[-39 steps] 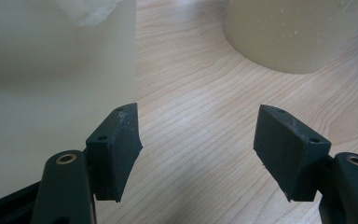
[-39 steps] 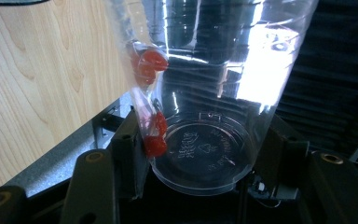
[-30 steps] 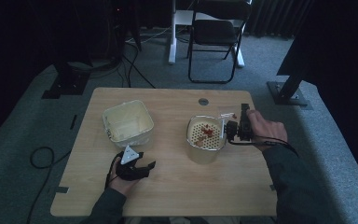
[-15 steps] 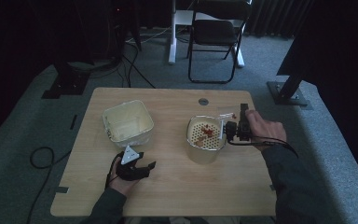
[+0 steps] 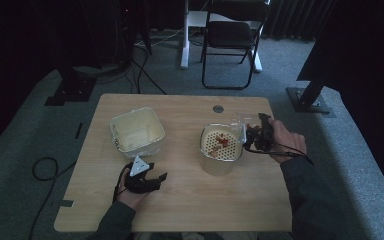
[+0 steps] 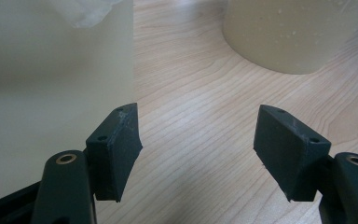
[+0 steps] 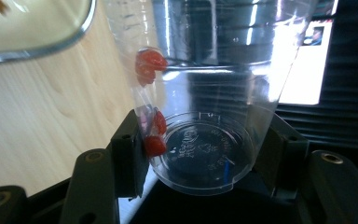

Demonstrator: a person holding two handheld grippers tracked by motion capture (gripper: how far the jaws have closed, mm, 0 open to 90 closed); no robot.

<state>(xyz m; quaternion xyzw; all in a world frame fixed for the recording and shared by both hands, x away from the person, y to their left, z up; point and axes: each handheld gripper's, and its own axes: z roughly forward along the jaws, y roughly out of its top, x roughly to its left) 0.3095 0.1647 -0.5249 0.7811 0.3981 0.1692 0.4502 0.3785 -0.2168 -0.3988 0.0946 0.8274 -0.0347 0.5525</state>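
My right gripper (image 5: 247, 135) is shut on a clear plastic cup (image 5: 239, 123), tipped on its side over the right rim of a round cream strainer bowl (image 5: 206, 146) holding red pieces (image 5: 222, 142). In the right gripper view the pads clamp the cup (image 7: 214, 79) near its base, and a few red pieces (image 7: 148, 65) cling to its inner wall. My left gripper (image 5: 152, 176) rests on the table near the front, open with nothing between its fingers, just below a square cream container (image 5: 156, 136). In the left gripper view, that gripper (image 6: 198, 149) faces bare wood between both containers.
The wooden table (image 5: 180, 210) has bare room along the front and at the right of the strainer. A small round hole (image 5: 218, 108) sits near its far edge. A folding chair (image 5: 230, 40) and cables stand on the carpet beyond the table.
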